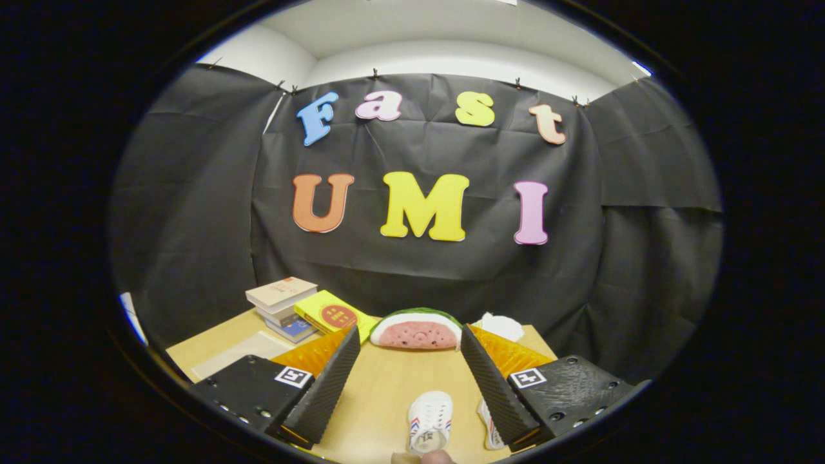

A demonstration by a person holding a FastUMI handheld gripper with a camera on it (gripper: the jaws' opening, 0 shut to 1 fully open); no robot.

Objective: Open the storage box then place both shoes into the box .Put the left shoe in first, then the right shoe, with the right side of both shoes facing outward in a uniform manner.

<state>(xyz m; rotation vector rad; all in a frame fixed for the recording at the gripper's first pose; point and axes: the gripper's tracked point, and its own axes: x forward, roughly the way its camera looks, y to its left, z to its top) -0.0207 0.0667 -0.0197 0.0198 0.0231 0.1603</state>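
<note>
Wooden table point(387, 386) is bearing two shoes point(430, 419) w/ gripper point(412, 361) hovering wide open, empty; risk: taking wrong shoe first.

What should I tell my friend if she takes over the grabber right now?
Hand-held gripper: open, holding nothing, fingers spread above the wooden table.
One small white shoe lies between the fingers. The second shoe lies beside it, partly hidden by one finger.
Beyond the fingers: watermelon-slice toy, stack of books, yellow book.
Done: no shoe picked up yet.
Left: open the storage box, put in the left shoe, then the right, right sides outward.
</note>
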